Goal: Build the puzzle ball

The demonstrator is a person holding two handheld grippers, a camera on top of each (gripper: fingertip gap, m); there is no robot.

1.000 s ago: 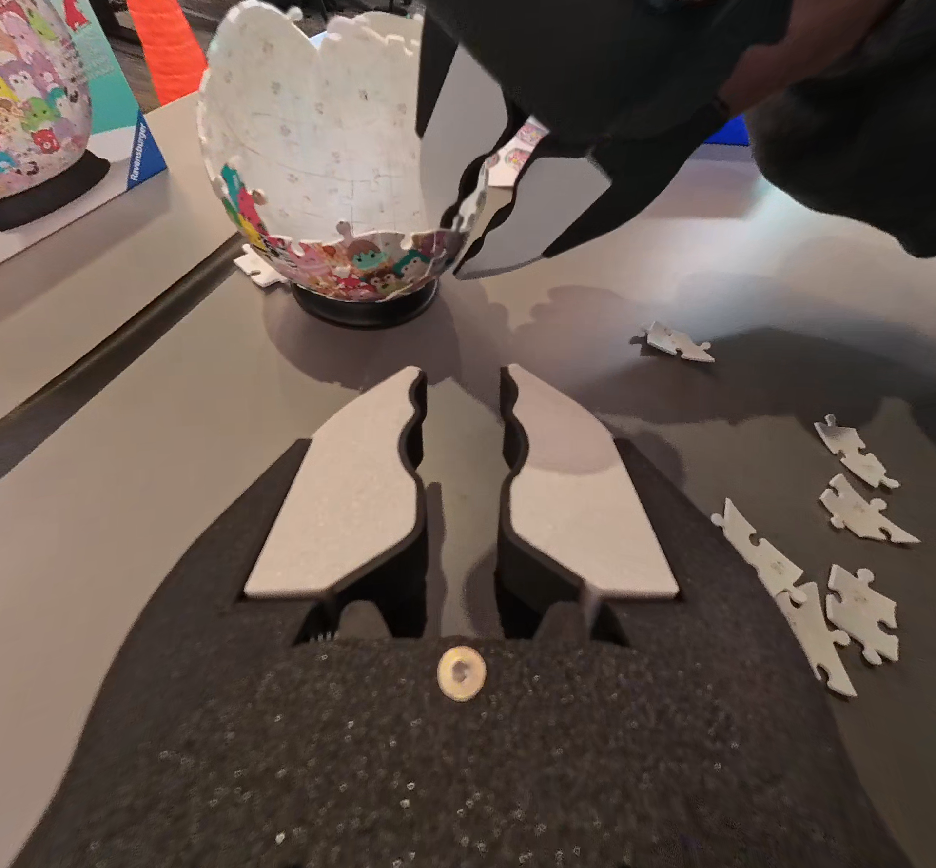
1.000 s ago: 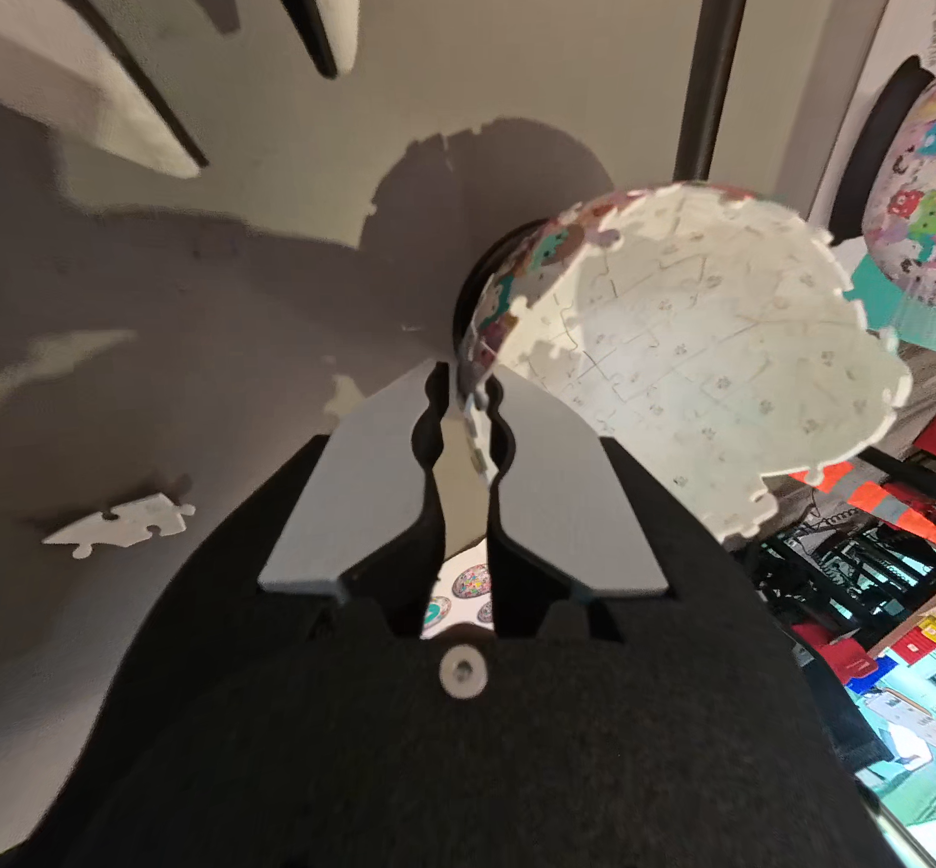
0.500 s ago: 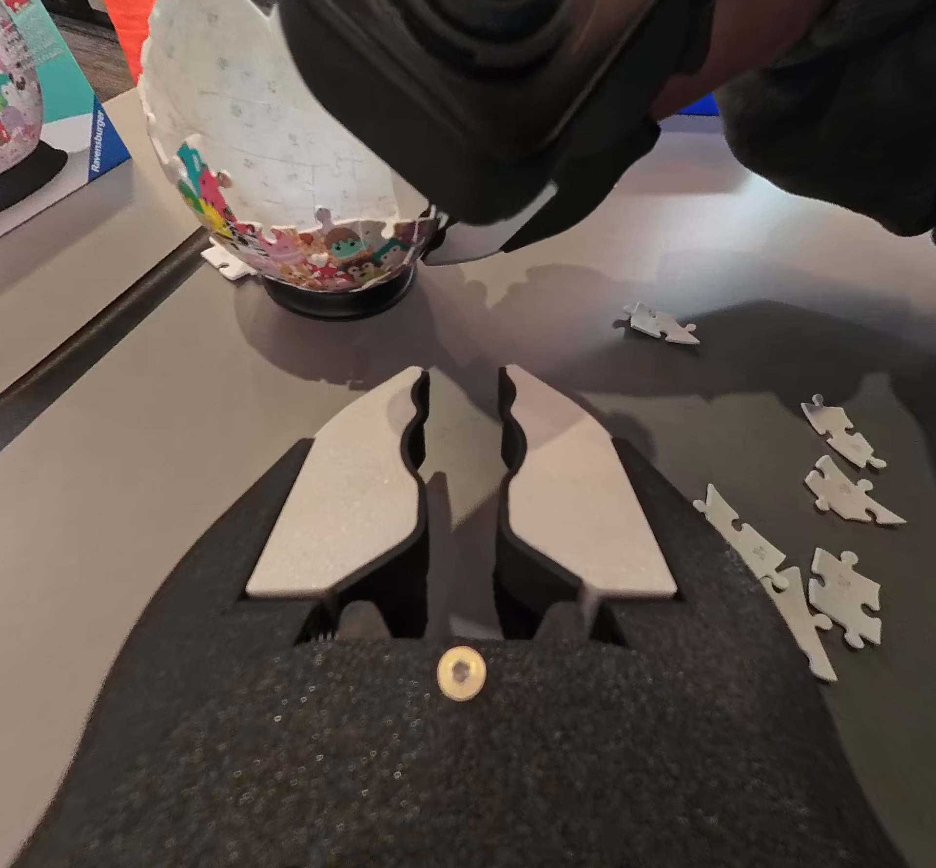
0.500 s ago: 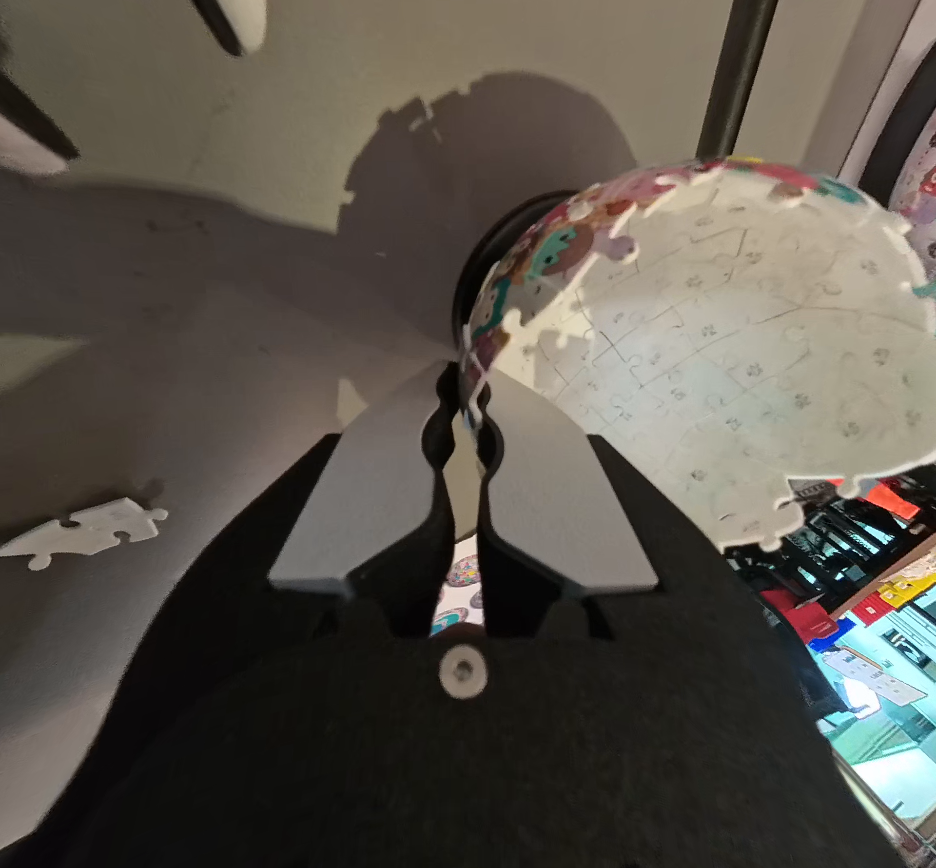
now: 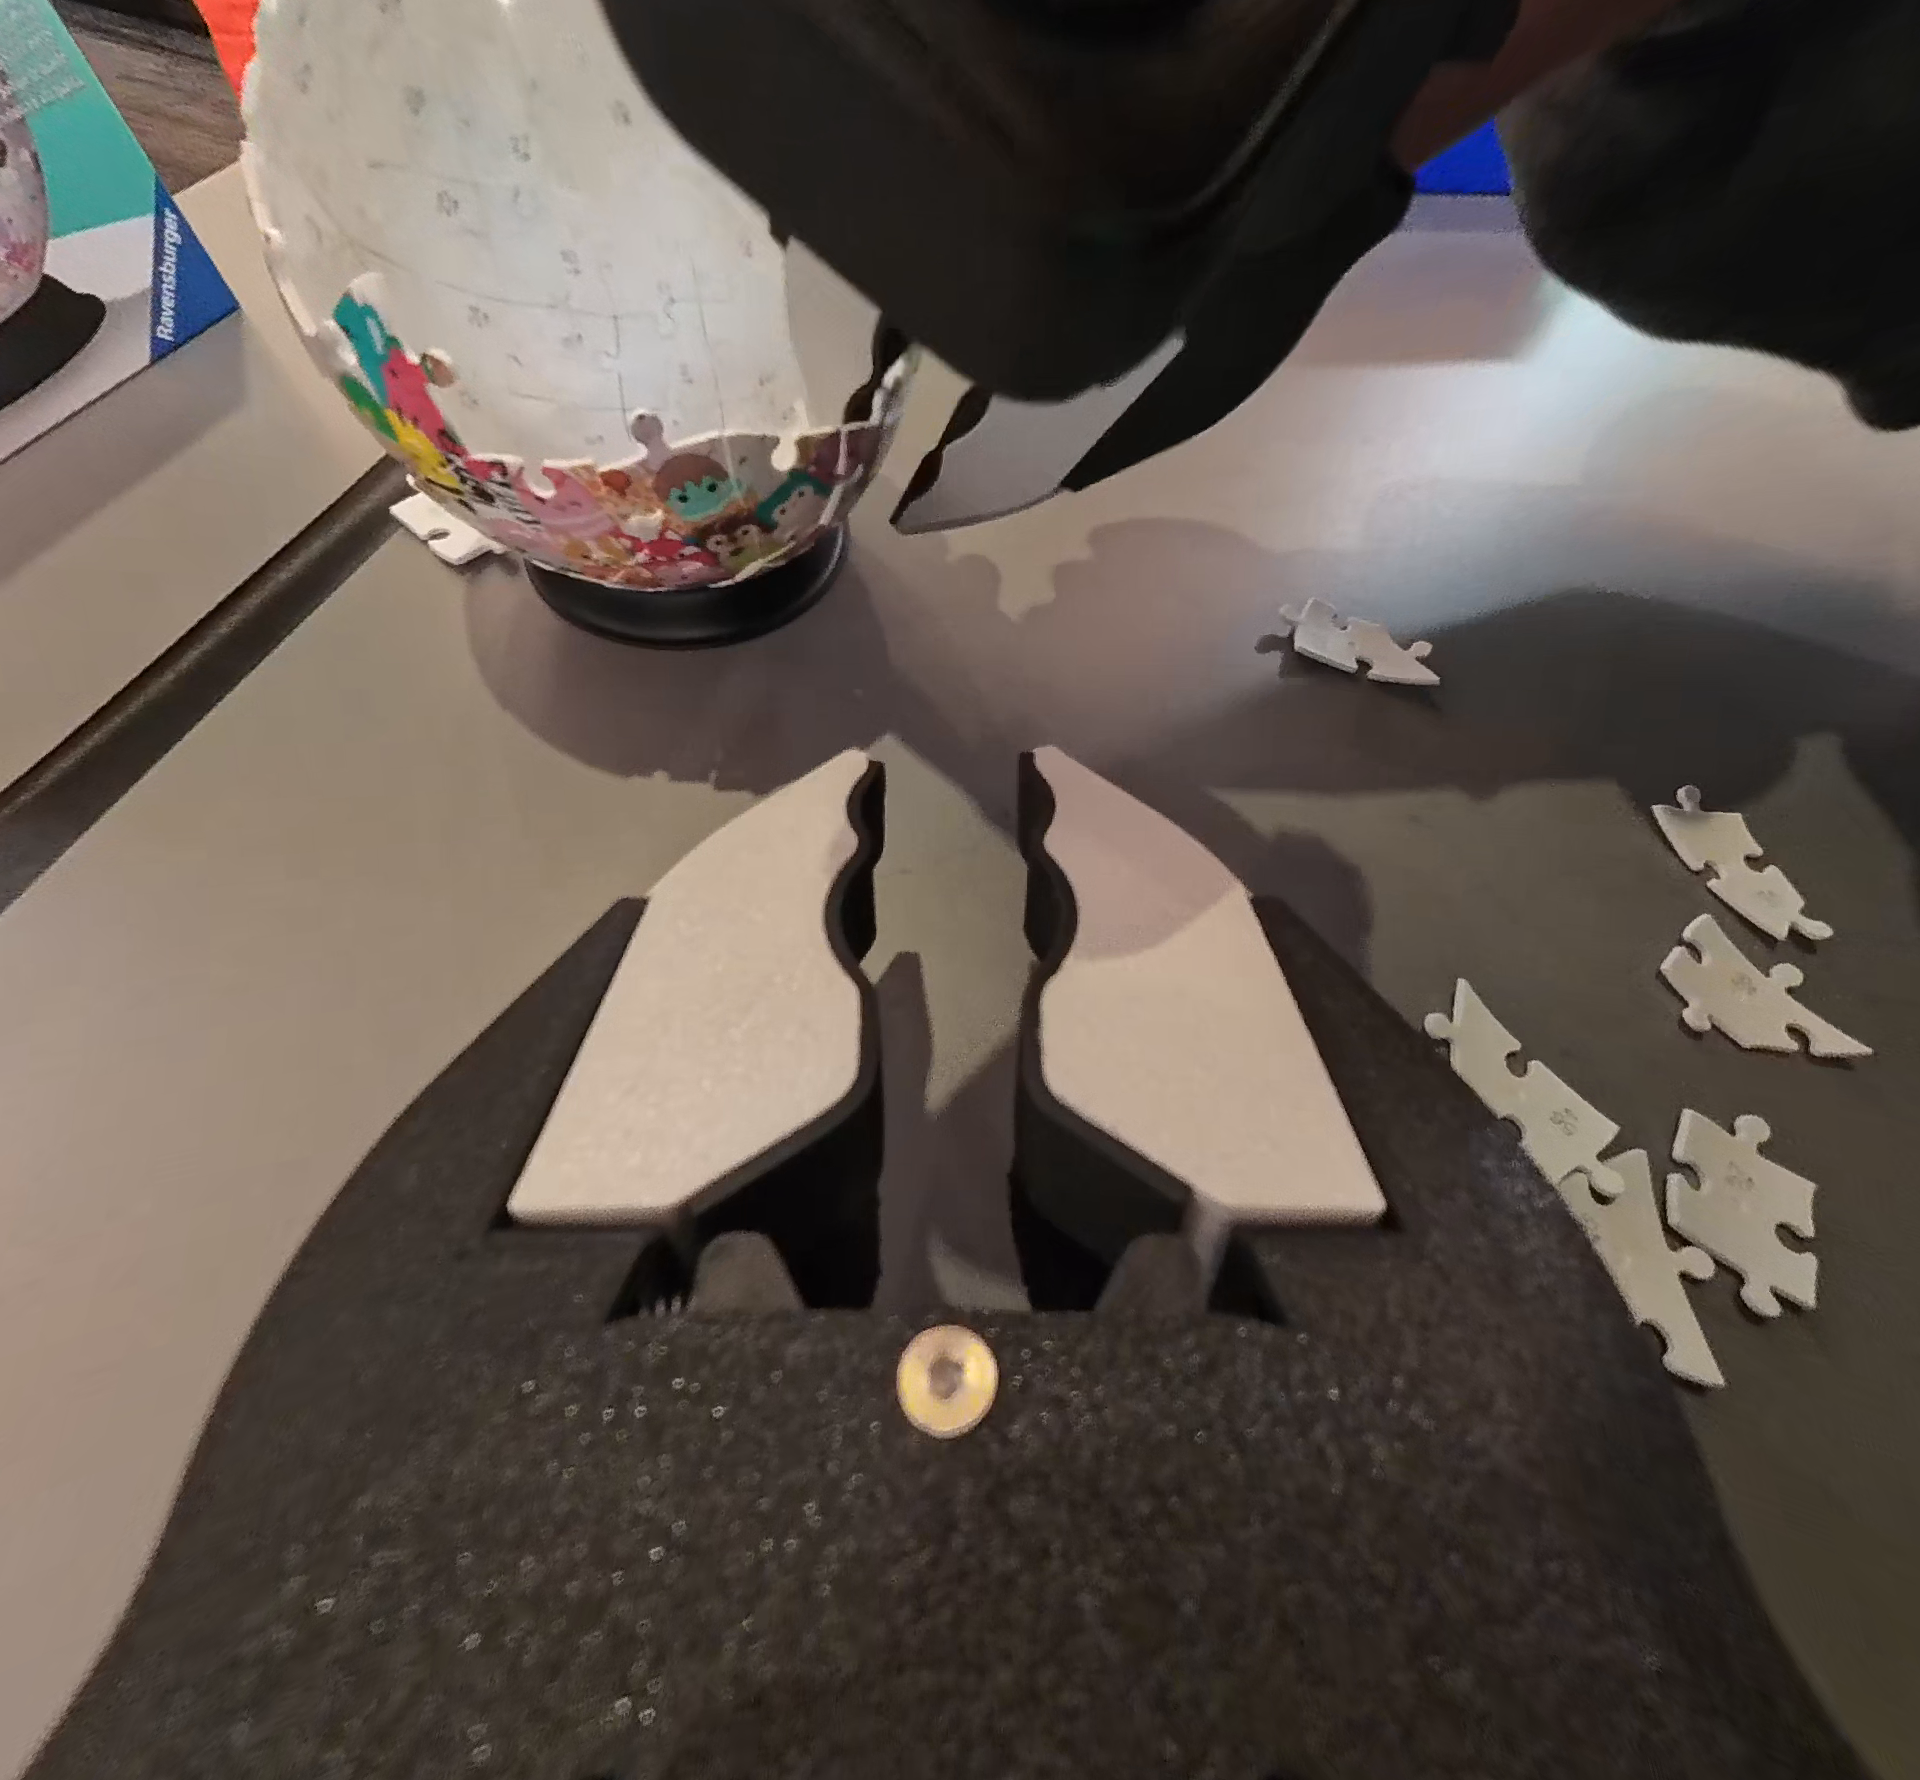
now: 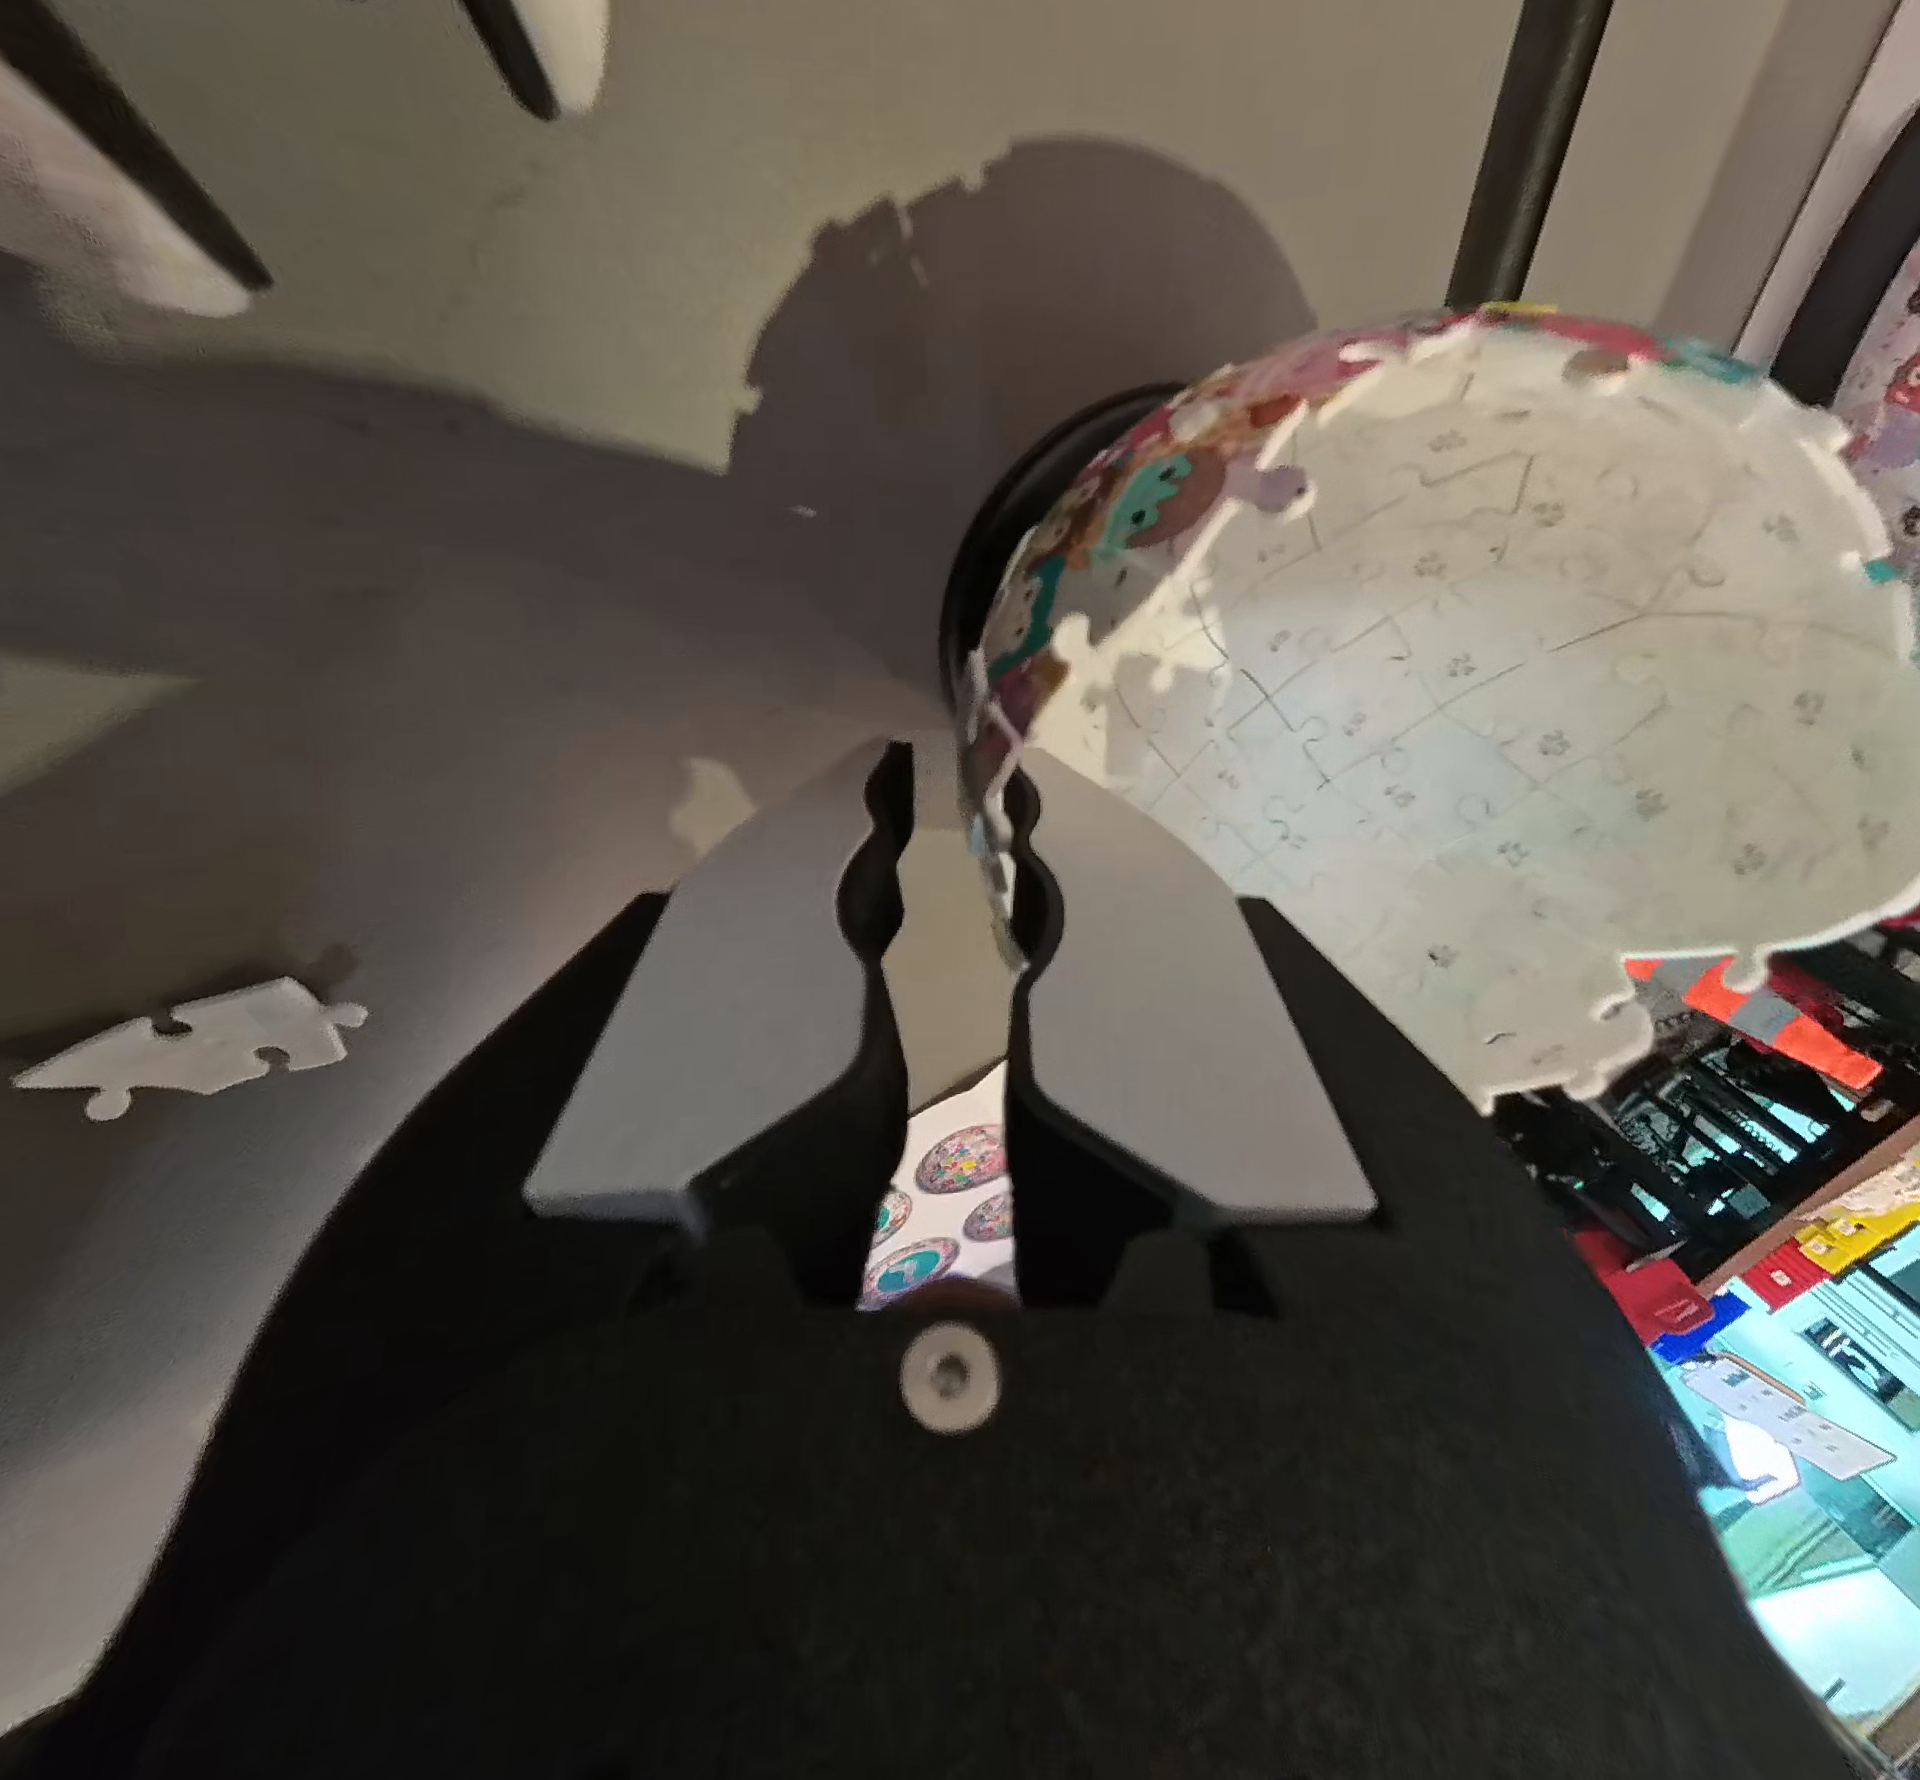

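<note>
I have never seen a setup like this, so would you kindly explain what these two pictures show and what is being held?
There is no robot here: a person holds a two-fingered tool in each hand, each carrying a camera that looks along its fingers. The left camera shows the empty, open left gripper over a grey table, with loose white puzzle pieces lying face down to its right. Ahead, the half-built puzzle ball sits on a black stand. The right camera shows the right gripper with the ball's edge between its fingers, which look slightly parted. I cannot tell whether they grip it.
</note>
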